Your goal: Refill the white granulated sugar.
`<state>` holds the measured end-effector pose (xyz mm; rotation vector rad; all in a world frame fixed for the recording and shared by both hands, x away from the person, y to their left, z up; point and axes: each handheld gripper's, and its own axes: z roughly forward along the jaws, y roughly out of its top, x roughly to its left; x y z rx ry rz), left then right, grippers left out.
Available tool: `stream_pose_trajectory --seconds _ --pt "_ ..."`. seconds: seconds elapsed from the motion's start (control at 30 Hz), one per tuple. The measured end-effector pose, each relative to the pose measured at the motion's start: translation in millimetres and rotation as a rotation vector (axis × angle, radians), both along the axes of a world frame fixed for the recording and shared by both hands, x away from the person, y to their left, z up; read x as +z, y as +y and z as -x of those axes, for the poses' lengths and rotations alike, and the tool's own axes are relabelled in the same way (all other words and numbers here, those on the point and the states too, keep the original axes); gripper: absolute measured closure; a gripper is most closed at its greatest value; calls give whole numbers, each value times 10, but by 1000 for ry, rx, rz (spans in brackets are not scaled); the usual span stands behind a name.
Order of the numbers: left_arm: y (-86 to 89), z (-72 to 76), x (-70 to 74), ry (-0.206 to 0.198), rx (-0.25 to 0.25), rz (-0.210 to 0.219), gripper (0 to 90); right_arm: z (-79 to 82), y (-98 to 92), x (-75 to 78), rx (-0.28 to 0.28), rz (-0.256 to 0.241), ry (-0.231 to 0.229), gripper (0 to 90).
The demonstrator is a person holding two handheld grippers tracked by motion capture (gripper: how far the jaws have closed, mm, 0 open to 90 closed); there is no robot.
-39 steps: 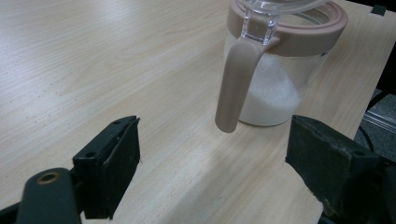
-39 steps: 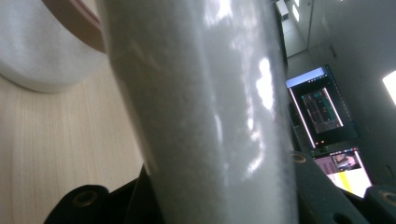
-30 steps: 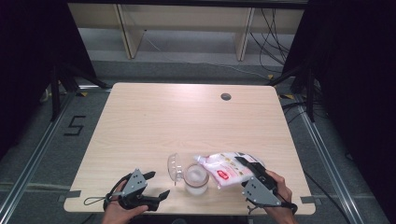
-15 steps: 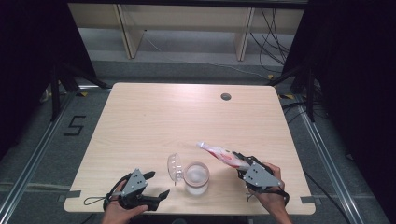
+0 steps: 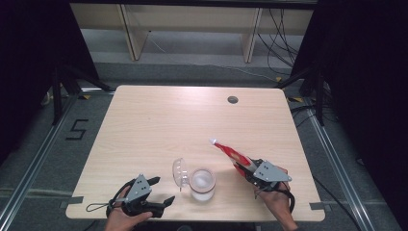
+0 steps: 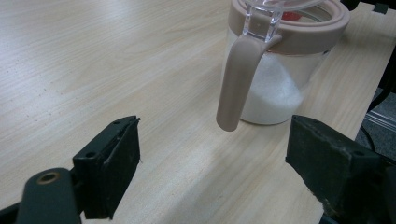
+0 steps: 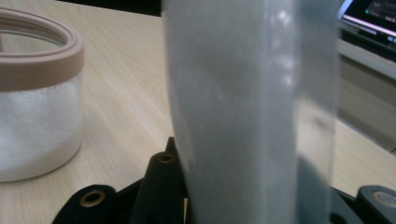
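A clear jar [image 5: 202, 184] with a tan rim and white powder inside stands near the table's front edge, its clear lid [image 5: 179, 172] flipped open to the left. In the left gripper view the jar [image 6: 285, 70] and its tan latch [image 6: 236, 84] lie just ahead of my open left gripper [image 6: 212, 168]. My left gripper [image 5: 161, 190] rests left of the jar. My right gripper [image 5: 248, 168] is shut on a red and white plastic pouch [image 5: 231, 153], held up on edge, pointing up-left. The pouch [image 7: 252, 112] looms close in the right gripper view, with the jar [image 7: 37, 98] to its left.
The light wood table [image 5: 159, 125] has a round cable hole [image 5: 233, 100] at the back right. Pale shelving [image 5: 187, 29] stands beyond the table. Black stands and cables flank both sides.
My right gripper has lifted the pouch from lying flat beside the jar and turned it up on edge, moving slightly right. The left gripper has stayed put.
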<state>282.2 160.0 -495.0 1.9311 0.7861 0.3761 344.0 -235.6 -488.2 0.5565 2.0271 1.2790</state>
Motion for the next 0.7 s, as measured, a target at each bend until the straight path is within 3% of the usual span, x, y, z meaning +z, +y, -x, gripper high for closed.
stream_pose_trajectory --seconds 0.13,0.17,0.23,0.4,0.5,0.53,0.57,0.6,0.63,0.7 --pt "19 -14 11 -16 -11 -26 170 23 -31 -6 -27 -11 51 732" --pt "15 -17 7 -21 -16 -16 170 17 -52 1 -28 -12 39 732" --pt "6 -2 5 3 -6 -2 170 29 -100 -9 -38 -44 57 732" --pt "16 -13 6 -12 -9 -18 170 60 -237 -22 -68 -117 102 731" --pt "23 -21 8 -20 -14 -24 170 58 -278 -26 -84 -143 108 730" --pt "21 -19 7 -19 -11 -18 170 48 -289 -36 -91 -131 90 729" --pt "27 -18 12 -18 -11 -29 170 70 -292 -34 -100 -134 115 727" --pt "25 -14 9 -11 -3 -23 170 77 -293 -35 -102 -141 109 721" --pt "19 -9 6 -5 3 -13 170 96 -278 -37 -98 -179 154 711" --pt "16 -11 0 -6 -1 -7 170 103 -306 -40 -122 -166 150 696"
